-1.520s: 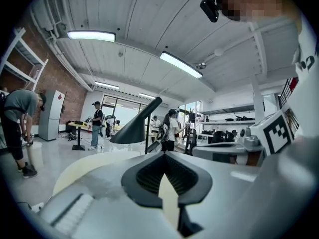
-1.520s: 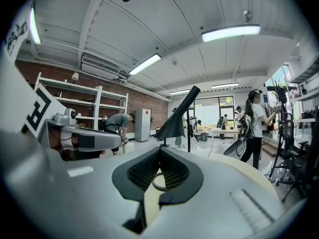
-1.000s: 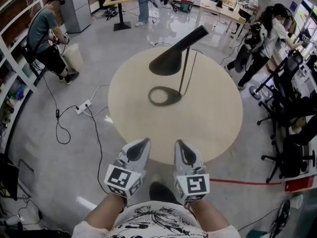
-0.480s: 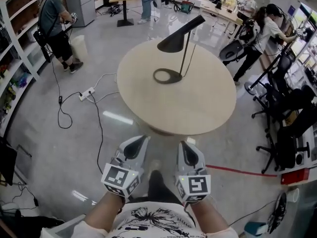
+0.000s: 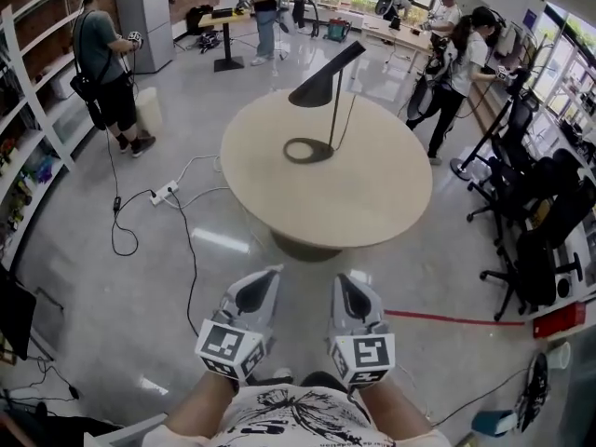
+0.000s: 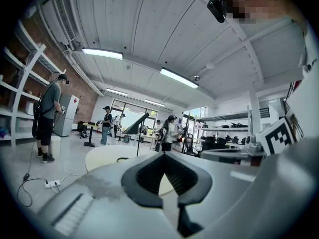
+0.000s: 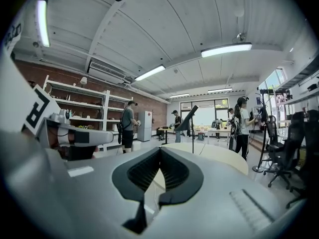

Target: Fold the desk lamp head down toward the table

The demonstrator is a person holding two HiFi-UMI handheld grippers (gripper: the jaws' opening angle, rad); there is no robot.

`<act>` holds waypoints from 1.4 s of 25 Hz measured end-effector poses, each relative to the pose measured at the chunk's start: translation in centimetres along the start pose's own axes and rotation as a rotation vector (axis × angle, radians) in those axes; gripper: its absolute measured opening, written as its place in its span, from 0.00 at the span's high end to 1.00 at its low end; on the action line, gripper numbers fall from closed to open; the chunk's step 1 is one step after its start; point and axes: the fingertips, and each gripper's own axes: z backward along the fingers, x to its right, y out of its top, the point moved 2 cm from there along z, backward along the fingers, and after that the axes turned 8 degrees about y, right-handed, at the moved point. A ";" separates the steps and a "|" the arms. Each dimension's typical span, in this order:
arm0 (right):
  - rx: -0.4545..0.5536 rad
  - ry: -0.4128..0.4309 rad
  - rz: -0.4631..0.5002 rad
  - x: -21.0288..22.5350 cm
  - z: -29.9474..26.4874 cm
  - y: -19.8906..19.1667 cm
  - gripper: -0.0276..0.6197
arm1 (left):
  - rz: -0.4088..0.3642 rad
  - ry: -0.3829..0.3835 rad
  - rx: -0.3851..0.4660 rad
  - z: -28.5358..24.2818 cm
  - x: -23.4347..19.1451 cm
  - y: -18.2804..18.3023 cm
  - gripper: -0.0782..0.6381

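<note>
Wide floor (image 5: 223, 240) lies open between the table (image 5: 372, 194)'s near edge and the grippers; the lamp (image 5: 314, 91) stands at the far side, head raised; left gripper (image 5: 275, 270) and right gripper (image 5: 338, 277) are closed, empty; a second ago their tips were at that edge.

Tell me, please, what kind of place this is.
Probably a shared lab or workshop: a round table with a desk lamp, wall shelves, office chairs and several people working around.
</note>
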 end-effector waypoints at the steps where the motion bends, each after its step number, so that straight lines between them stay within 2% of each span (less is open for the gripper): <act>1: 0.001 0.005 0.003 -0.1 0.2 0.0 0.94 | -0.002 0.001 0.007 0.1 0.1 0.1 0.88; 4: -0.007 0.020 0.002 -0.1 0.7 -0.1 0.94 | -0.002 -0.003 0.008 0.2 0.8 0.2 0.88; 9: -0.027 0.028 0.004 0.1 1.6 -0.7 0.94 | -0.024 -0.069 0.003 0.8 3.4 -0.2 0.88; 14: -0.042 0.041 0.010 -0.4 1.9 -1.0 0.94 | -0.019 -0.085 -0.013 1.0 4.2 -0.7 0.88; 26: -0.036 0.043 0.012 -1.9 3.0 -0.9 0.95 | -0.029 -0.044 0.001 2.3 3.2 -0.4 0.88; 35: -0.024 0.034 -0.005 -1.9 2.7 -1.2 0.95 | -0.031 -0.064 0.002 2.2 3.1 -0.9 0.88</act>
